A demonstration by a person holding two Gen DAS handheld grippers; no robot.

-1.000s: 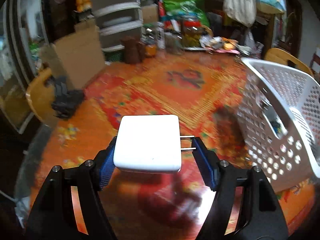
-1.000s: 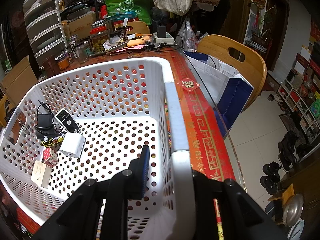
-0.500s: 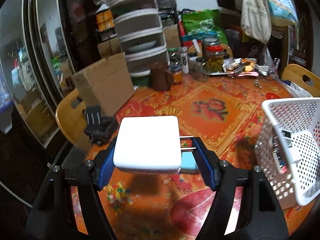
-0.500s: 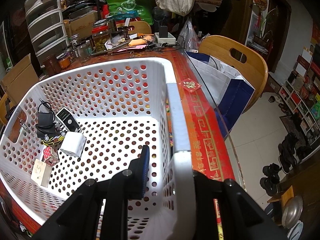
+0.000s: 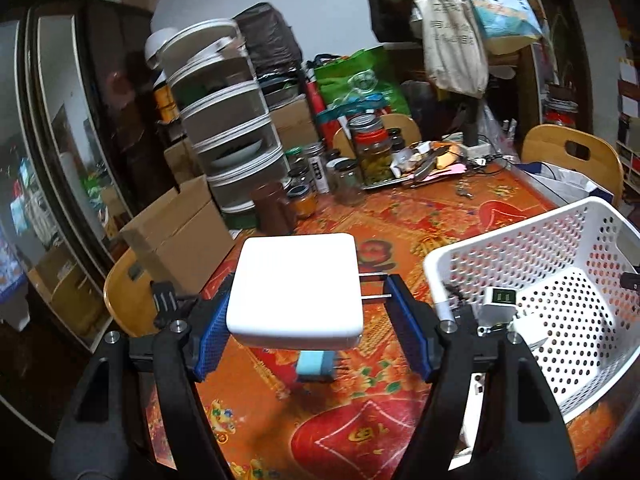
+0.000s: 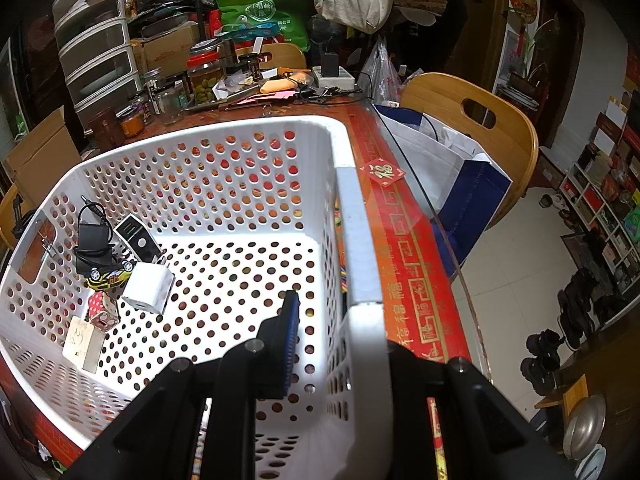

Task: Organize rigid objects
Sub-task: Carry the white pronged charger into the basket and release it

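My left gripper (image 5: pixel 308 320) is shut on a white power adapter (image 5: pixel 296 288), its two prongs pointing right against the right pad, held above the orange tablecloth. The white perforated basket (image 5: pixel 532 236) stands to its right. My right gripper (image 6: pixel 340 344) is shut on the basket's right rim (image 6: pixel 360 240), one finger inside, one outside. In the basket lie a small white charger (image 6: pixel 148 286), a black adapter with cord (image 6: pixel 94 240), a toy car (image 6: pixel 108 276), a black-and-white device (image 6: pixel 138 240) and a small box (image 6: pixel 84 344).
A light blue block (image 5: pixel 316 364) lies on the cloth below the held adapter. Jars (image 5: pixel 372 152), stacked drawers (image 5: pixel 228 140) and a cardboard box (image 5: pixel 176 232) crowd the table's far side. Wooden chairs (image 6: pixel 472 120) stand around; the table edge runs right of the basket.
My left gripper has lifted and tilted up with the adapter; the basket now sits lower right in its view. The basket has shifted slightly in the right wrist view.
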